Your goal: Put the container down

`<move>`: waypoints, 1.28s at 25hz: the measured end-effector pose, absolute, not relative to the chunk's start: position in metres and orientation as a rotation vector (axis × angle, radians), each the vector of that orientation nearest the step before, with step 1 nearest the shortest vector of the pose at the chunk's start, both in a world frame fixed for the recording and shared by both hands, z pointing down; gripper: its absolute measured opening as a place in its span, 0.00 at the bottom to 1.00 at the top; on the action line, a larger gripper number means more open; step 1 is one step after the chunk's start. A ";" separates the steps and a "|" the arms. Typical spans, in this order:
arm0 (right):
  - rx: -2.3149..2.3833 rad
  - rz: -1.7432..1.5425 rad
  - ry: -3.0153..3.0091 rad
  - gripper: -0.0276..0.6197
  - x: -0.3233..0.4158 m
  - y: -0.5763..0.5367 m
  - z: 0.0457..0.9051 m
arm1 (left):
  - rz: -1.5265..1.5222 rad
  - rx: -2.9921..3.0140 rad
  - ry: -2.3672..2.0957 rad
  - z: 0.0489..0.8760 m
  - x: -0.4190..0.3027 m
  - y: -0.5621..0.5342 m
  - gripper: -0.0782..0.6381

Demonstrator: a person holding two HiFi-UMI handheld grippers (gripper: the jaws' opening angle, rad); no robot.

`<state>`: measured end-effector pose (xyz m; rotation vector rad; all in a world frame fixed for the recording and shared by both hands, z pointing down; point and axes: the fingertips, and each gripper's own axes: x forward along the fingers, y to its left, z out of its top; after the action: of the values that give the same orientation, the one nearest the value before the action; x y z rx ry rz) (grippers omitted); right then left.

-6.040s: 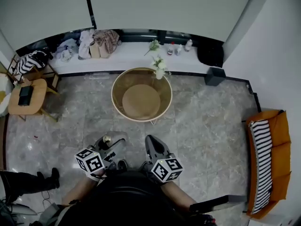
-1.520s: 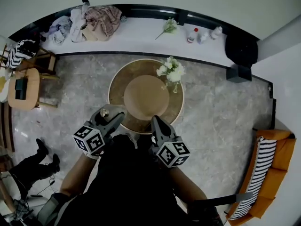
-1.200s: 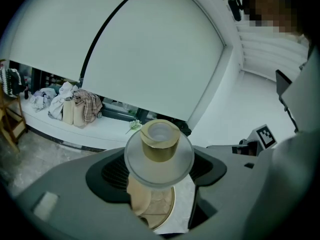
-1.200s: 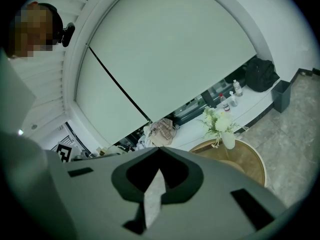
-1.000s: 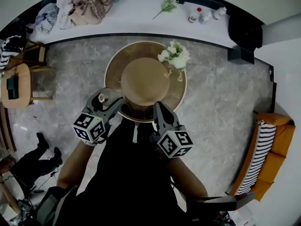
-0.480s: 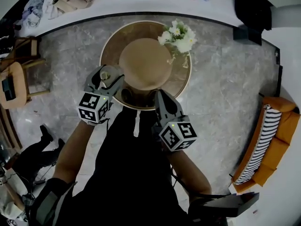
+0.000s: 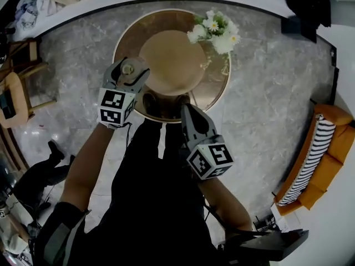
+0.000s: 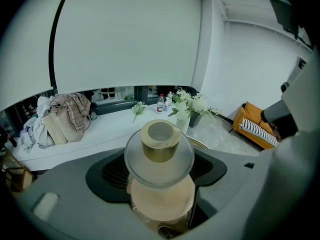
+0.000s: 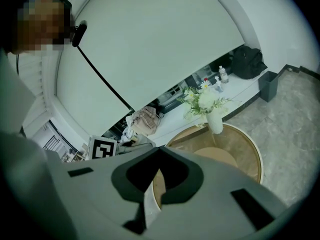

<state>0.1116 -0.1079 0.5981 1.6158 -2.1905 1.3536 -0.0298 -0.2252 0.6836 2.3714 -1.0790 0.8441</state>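
- Round table: bare wooden centre, open floor all round.
- Flowers stand at its far right edge.
- Right gripper, at the near rim: jaws together, empty.
- Left gripper clamps the container above the left rim, probably not touching.

Between our left gripper's jaws sits the container, over the round table's left edge. The vase of flowers stands on that table, ahead and right of both jaws. Our right gripper, jaws together, lies right of the left one, at the near rim.
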 end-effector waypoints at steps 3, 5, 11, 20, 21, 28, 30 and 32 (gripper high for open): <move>1.616 1.371 -2.165 0.05 0.113 -0.109 0.610 | 0.873 2.379 -1.081 0.703 -0.028 -0.235 0.58; 1.614 1.361 -2.153 0.05 0.115 -0.110 0.618 | 0.889 2.387 -1.072 0.717 -0.026 -0.239 0.58; 1.614 1.341 -2.126 0.05 0.118 -0.114 0.635 | 0.936 2.388 -1.056 0.750 -0.022 -0.246 0.58; 1.588 1.404 -2.075 0.05 0.117 -0.109 0.665 | 0.986 2.368 -1.062 0.794 -0.016 -0.257 0.58; 1.585 1.411 -2.070 0.05 0.117 -0.108 0.668 | 0.992 2.366 -1.062 0.799 -0.016 -0.259 0.58; 1.587 1.451 -2.029 0.05 0.124 -0.102 0.690 | 1.034 2.344 -1.039 0.839 -0.006 -0.266 0.58; 1.582 1.461 -2.021 0.05 0.124 -0.100 0.696 | 1.035 2.339 -1.036 0.846 -0.003 -0.267 0.58; 1.575 1.472 -2.011 0.05 0.125 -0.096 0.701 | 1.038 2.340 -1.034 0.853 0.000 -0.267 0.58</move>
<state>0.1253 -0.0960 0.7013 1.5750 -2.0111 1.4722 0.0005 -0.2671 0.8531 2.3403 -1.0342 1.0380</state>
